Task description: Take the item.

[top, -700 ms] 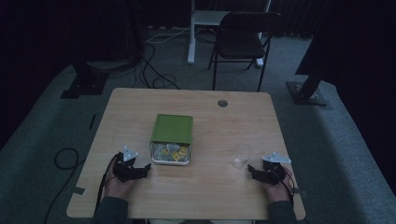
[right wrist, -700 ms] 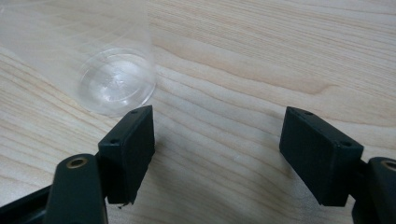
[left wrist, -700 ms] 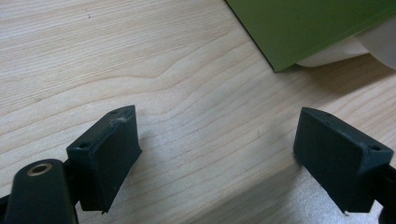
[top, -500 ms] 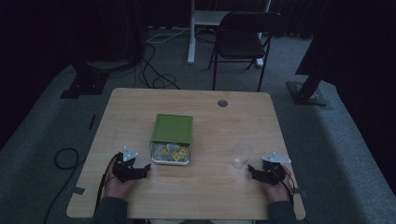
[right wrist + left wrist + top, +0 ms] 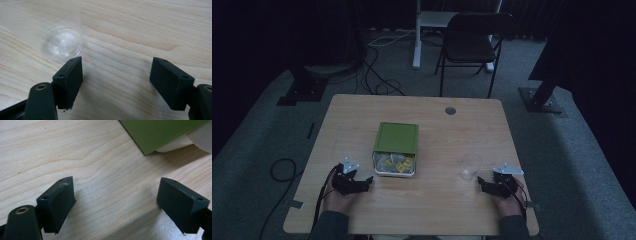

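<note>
Dim room: grey carpet, a black chair at top centre, cables upper left, wooden table mid-frame.

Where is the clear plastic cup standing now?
In the high view the clear plastic cup stands on the table's right side, just ahead of the right gripper.

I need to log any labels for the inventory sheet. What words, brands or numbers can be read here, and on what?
No text can be read.
Yellow packets inside the green box: any print is too small and dim to read.
Clear plastic cup: faint moulded rings on the base, no legible mark.
Green lid, wooden table: plain.
</note>
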